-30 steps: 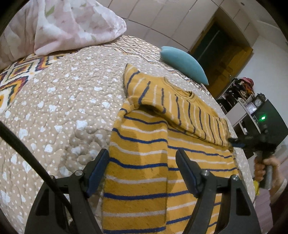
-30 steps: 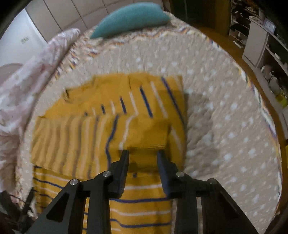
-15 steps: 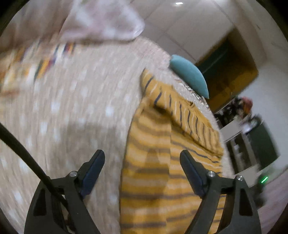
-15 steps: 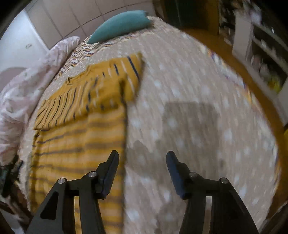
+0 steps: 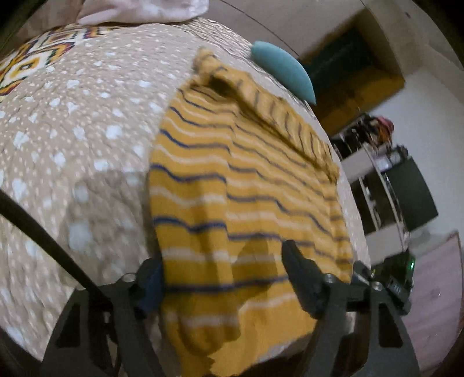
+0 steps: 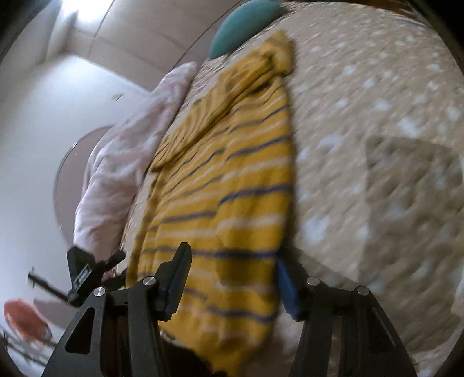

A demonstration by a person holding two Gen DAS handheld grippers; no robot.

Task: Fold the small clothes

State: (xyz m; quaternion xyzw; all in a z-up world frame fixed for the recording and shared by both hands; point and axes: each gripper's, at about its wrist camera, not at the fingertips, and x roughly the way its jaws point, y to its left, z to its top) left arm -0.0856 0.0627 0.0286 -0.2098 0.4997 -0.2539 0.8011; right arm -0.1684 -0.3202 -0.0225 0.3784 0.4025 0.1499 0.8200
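A small mustard-yellow sweater with blue and white stripes (image 5: 246,185) lies flat on the dotted beige bedspread (image 5: 72,121), both sleeves folded across its chest. It also shows in the right wrist view (image 6: 232,179). My left gripper (image 5: 223,278) is open and straddles the sweater's hem at its left corner. My right gripper (image 6: 232,281) is open and straddles the hem at the right corner. Neither holds cloth. The left gripper's body shows in the right wrist view (image 6: 87,269); the right gripper's body shows in the left wrist view (image 5: 388,281).
A teal pillow (image 5: 284,72) lies beyond the sweater's collar, also in the right wrist view (image 6: 243,23). A pink floral duvet (image 6: 121,150) is bunched along the bed's far side. Shelves and a dark cabinet (image 5: 411,188) stand beside the bed.
Both grippers have pulled back from the folded sleeves down to the sweater's hem. The right gripper has opened wider. Both sleeves now lie across the chest.
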